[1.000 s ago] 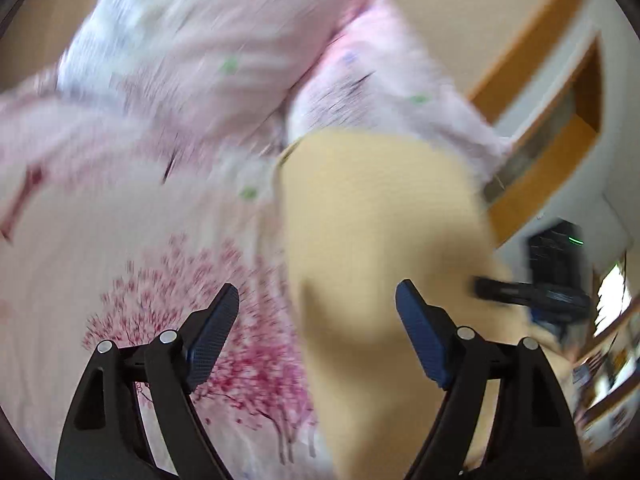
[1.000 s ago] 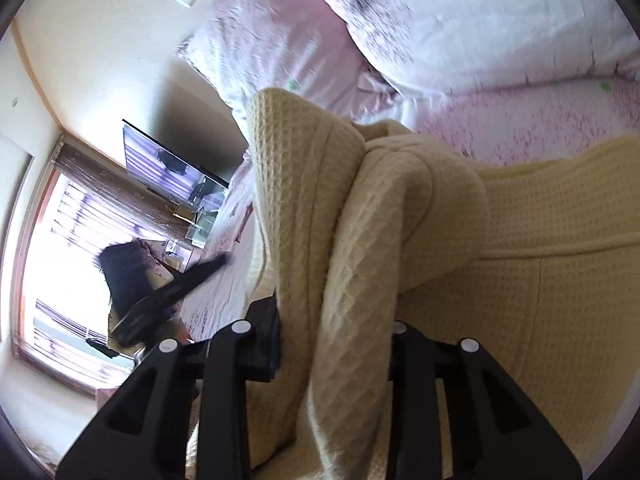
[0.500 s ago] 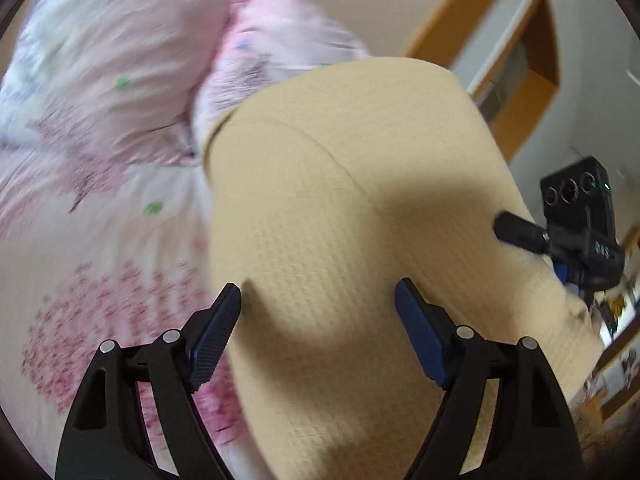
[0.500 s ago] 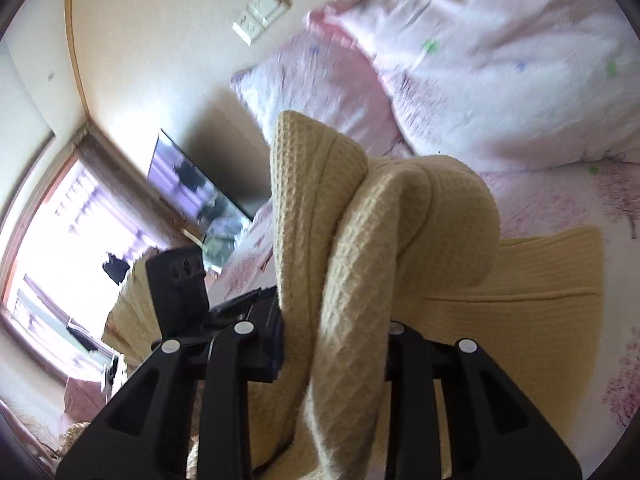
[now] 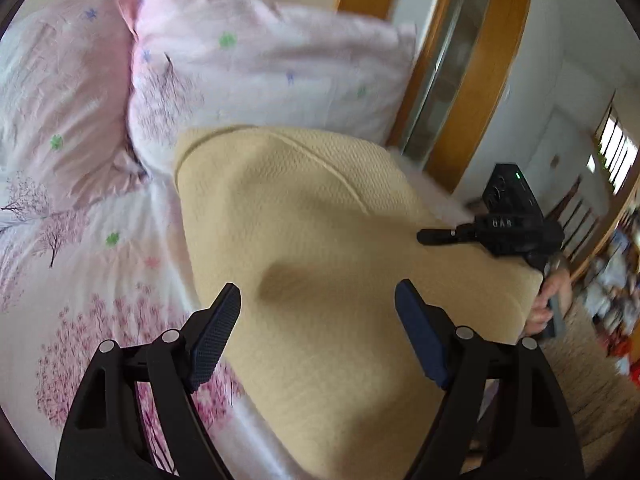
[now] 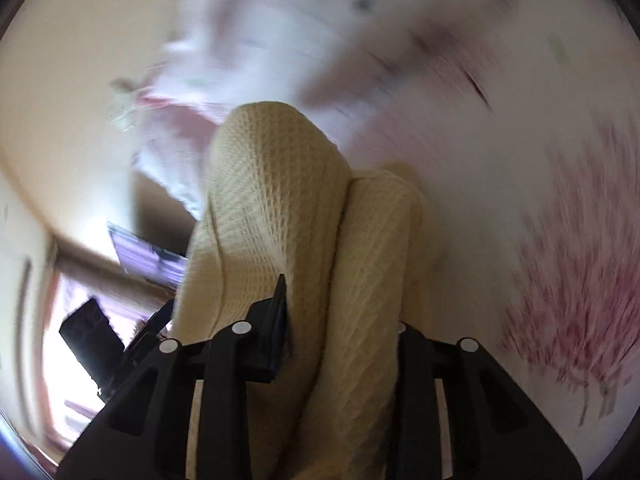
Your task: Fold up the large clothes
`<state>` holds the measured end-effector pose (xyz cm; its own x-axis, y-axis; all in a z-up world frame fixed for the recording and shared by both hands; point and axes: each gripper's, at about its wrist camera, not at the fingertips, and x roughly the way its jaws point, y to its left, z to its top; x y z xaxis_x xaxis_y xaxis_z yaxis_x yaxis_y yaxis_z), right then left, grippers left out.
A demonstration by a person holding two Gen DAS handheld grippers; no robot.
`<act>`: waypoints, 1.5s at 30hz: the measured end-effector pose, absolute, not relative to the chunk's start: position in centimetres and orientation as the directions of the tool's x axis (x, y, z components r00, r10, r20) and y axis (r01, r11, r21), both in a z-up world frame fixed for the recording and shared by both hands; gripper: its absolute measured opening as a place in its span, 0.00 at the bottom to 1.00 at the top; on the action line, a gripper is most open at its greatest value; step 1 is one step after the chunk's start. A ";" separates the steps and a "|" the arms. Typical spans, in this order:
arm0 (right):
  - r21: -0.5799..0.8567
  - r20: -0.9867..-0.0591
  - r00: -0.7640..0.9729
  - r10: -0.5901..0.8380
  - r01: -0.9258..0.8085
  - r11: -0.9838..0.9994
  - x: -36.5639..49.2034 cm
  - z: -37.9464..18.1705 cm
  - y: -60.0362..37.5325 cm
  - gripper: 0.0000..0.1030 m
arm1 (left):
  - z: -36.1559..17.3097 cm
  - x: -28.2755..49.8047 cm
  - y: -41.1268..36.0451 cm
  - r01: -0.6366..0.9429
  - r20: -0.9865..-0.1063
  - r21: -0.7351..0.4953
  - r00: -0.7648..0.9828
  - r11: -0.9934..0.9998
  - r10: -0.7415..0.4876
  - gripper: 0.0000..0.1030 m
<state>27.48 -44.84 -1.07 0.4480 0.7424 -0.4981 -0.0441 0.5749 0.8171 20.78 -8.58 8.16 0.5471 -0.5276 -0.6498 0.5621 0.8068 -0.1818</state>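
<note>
A cream waffle-knit garment (image 5: 312, 208) lies spread on the flowered bed sheet (image 5: 80, 280). My left gripper (image 5: 316, 290) hovers open just above its near part, with nothing between the fingers. At the garment's right edge, in the left wrist view, is my right gripper (image 5: 428, 237), held by a hand (image 5: 548, 300). In the blurred right wrist view, a bunched fold of the garment (image 6: 272, 184) fills the space between the fingers of the right gripper (image 6: 340, 308). Its jaws are opening and the left pad still touches the cloth. The right pad is hidden behind the fold.
Two pink flowered pillows (image 5: 260, 72) (image 5: 60, 80) lie at the head of the bed behind the garment. A wooden door frame (image 5: 500, 60) stands past the bed's right side. The left gripper's body (image 6: 92, 332) and a screen (image 6: 148, 256) show in the right wrist view.
My left gripper has swung from the sheet to over the garment and rolled. My right gripper has dropped fast toward the bed with the fold, and its fingers have parted slightly.
</note>
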 end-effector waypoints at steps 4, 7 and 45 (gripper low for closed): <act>0.685 -0.587 0.540 0.603 -0.065 0.725 24.8 1.5 -45.3 0.54 | 6.9 19.2 -9.9 0.583 -0.649 -0.077 0.587 0.809 -0.485 0.79; 0.512 -0.624 0.668 0.405 -0.041 0.858 21.6 5.2 -45.8 0.57 | 7.1 19.1 -9.6 0.574 -0.649 -0.092 0.585 0.814 -0.486 0.79; 0.526 -0.725 0.516 0.456 -0.013 0.850 30.8 4.0 -39.2 0.58 | 7.5 23.3 -8.6 0.479 -0.620 -0.114 0.650 0.870 -0.440 0.80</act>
<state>30.81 -39.16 3.95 0.5164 0.4562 -0.7247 -0.0133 0.8504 0.5259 23.35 -8.59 7.53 0.6502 -0.4397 -0.6196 0.4794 0.8701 -0.1144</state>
